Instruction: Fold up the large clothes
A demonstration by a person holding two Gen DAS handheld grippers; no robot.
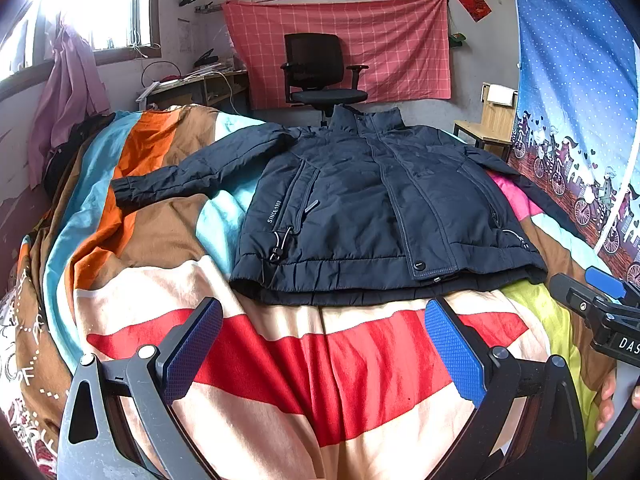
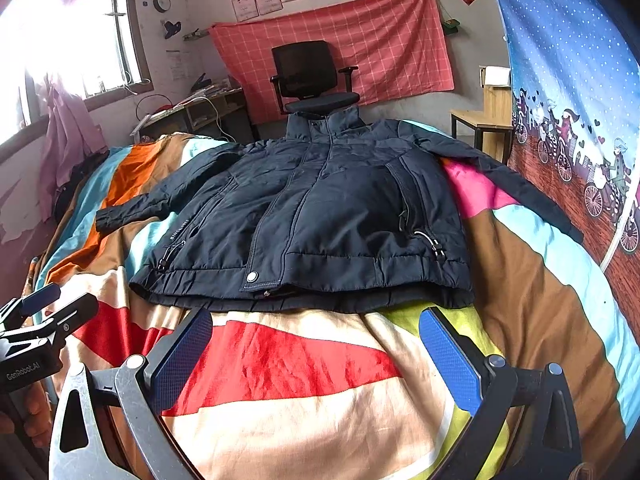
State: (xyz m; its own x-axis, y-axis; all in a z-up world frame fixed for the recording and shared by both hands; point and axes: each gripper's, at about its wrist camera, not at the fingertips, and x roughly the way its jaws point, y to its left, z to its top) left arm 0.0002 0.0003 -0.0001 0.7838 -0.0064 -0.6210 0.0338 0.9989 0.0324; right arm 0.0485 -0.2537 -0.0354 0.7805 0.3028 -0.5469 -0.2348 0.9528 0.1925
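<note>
A dark navy jacket [image 1: 372, 208] lies face up on the bed [image 1: 320, 380], spread over a quilt of bright colour blocks. Its front is closed, the collar points to the far end of the bed towards an office chair [image 1: 320, 72], and the hem runs along the near side, just beyond both grippers. The jacket's left-hand sleeve [image 1: 192, 172] stretches out flat across the quilt, and the other sleeve [image 2: 516, 184] runs down beside a blue curtain [image 2: 572, 80] at the bed's right edge. Laid out flat like this, with sleeves clear of the body, the jacket looks ready for a first fold, so the task seems to be at its very start.

The left gripper [image 1: 324, 344] hovers above the quilt, near the hem but not touching it; its 2 blue pads stand wide apart and nothing lies between them. The right gripper [image 2: 316, 348] is in the same posture: fingers spread wide, empty, above the quilt just short of the hem. Each gripper shows at the edge of the other's view, so they sit side by side. Part of a hand [image 1: 608, 400] is visible holding the right one. The open stance suits reaching forward to pinch the hem or a sleeve, probably one gripper on each side
</note>
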